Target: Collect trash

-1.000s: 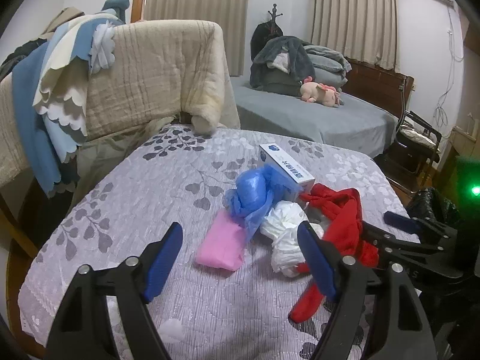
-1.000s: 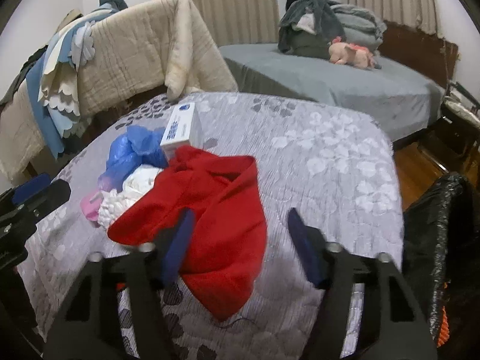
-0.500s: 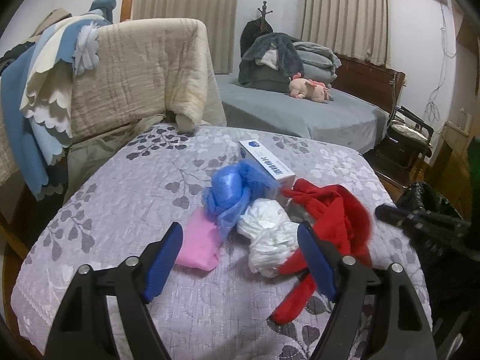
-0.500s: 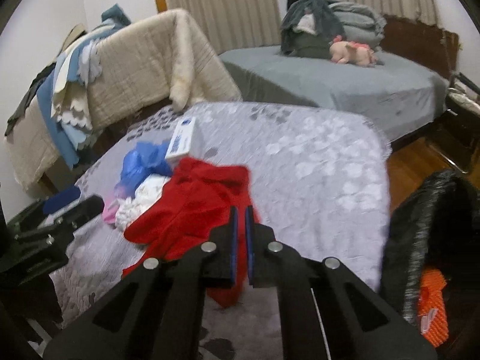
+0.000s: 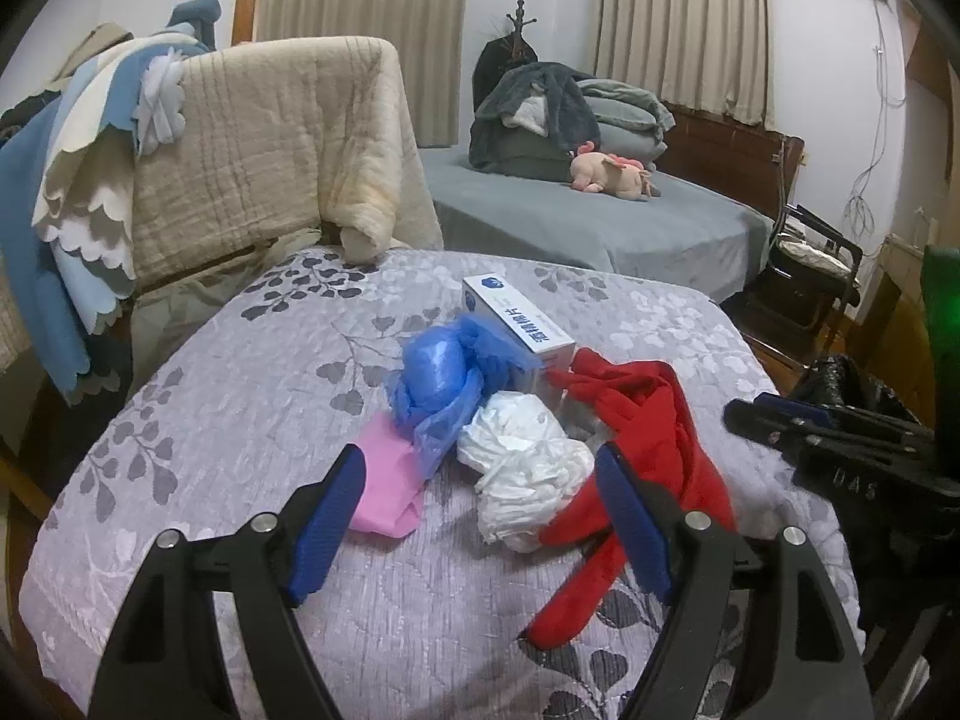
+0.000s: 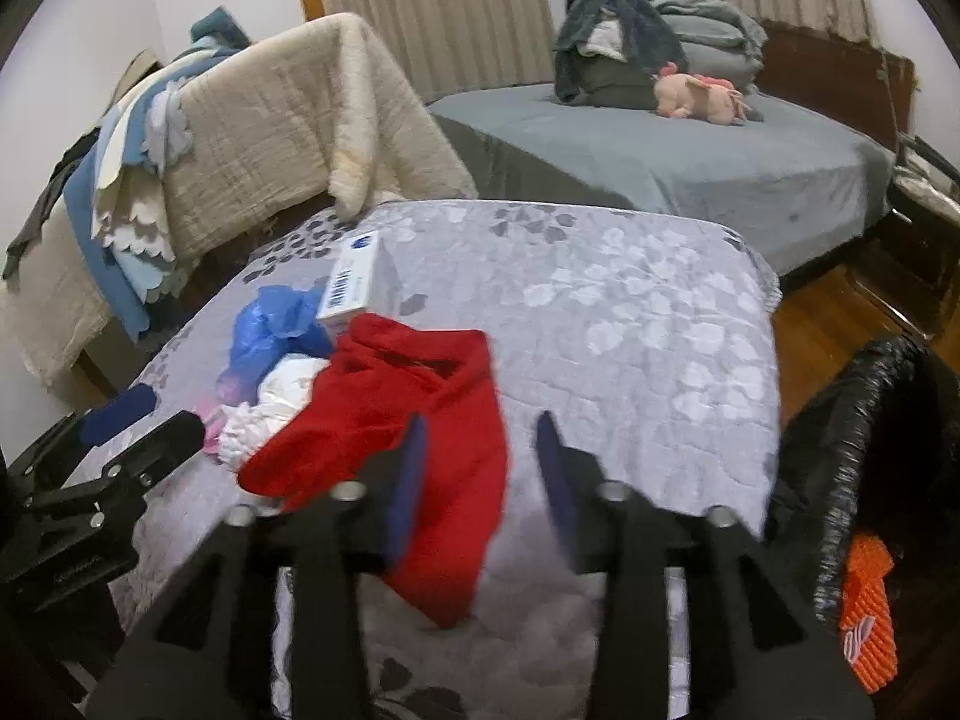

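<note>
On the grey floral bedspread (image 5: 228, 396) lies a pile: a crumpled blue plastic bag (image 5: 444, 384), a pink piece (image 5: 384, 492), a white crumpled wad (image 5: 522, 468), a white box with blue print (image 5: 516, 324) and a red cloth (image 5: 654, 420). My left gripper (image 5: 480, 516) is open and empty, just in front of the white wad. My right gripper (image 6: 480, 480) is open and empty above the red cloth's (image 6: 390, 420) near edge. A black trash bag (image 6: 870, 450) with an orange item (image 6: 864, 600) inside stands at the right.
A beige quilt (image 5: 252, 144) and blue scalloped blankets (image 5: 72, 192) hang over a rail at the left. A grey bed (image 5: 600, 222) with folded bedding and a pink plush toy (image 5: 606, 174) stands behind. A dark chair (image 5: 810, 276) is at the right.
My right gripper was open, shut half a second ago, and is open again over the red cloth. My left gripper stayed open and shifted slightly nearer the pile.
</note>
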A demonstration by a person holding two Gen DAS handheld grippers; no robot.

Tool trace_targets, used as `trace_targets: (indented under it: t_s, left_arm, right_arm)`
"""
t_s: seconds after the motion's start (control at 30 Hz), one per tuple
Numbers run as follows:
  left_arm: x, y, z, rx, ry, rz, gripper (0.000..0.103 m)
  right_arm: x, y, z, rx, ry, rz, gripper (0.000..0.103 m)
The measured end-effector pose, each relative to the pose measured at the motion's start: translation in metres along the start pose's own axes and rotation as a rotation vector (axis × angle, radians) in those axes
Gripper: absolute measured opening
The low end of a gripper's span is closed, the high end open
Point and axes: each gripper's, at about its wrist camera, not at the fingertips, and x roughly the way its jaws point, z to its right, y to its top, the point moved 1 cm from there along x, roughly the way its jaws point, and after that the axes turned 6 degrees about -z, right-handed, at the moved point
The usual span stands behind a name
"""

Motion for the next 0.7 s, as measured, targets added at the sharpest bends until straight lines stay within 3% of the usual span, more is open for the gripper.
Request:
trace_targets:
  t_s: [0.1, 0.2, 0.27, 0.3, 0.33, 0.53, 0.7]
  left_arm:
    - [0.001, 0.001, -0.005, -0.012, 0.005, 0.0, 0.077]
    - [0.001, 0.001, -0.008, -0.015, 0.009, 0.001, 0.077]
    - [0.001, 0.001, -0.008, -0.016, 0.01, -0.002, 0.077]
    - [0.002, 0.001, -0.008, -0.016, 0.01, -0.003, 0.077]
    - [0.001, 0.0, -0.008, -0.017, 0.009, -0.003, 0.077]
    - [-0.001, 0.0, -0.003, -0.011, 0.001, -0.001, 0.077]
    - [-0.002, 0.002, 0.005, -0.005, -0.014, 0.003, 0.077]
  right_arm:
    - [0.01, -0.002, -0.009, -0.019, 0.009, -0.033, 0.059]
    - [0.022, -0.008, -0.012, -0.028, 0.008, -0.08, 0.057]
    - [0.027, -0.013, -0.01, -0.023, 0.027, -0.114, 0.029]
    - [0.03, -0.016, -0.008, -0.014, 0.044, -0.134, 0.01]
    - [0.03, -0.017, -0.005, 0.0, 0.055, -0.14, 0.005]
    - [0.002, -0.014, 0.01, 0.038, 0.043, -0.072, 0.005]
    - [-0.027, -0.01, 0.026, 0.063, -0.03, 0.002, 0.005]
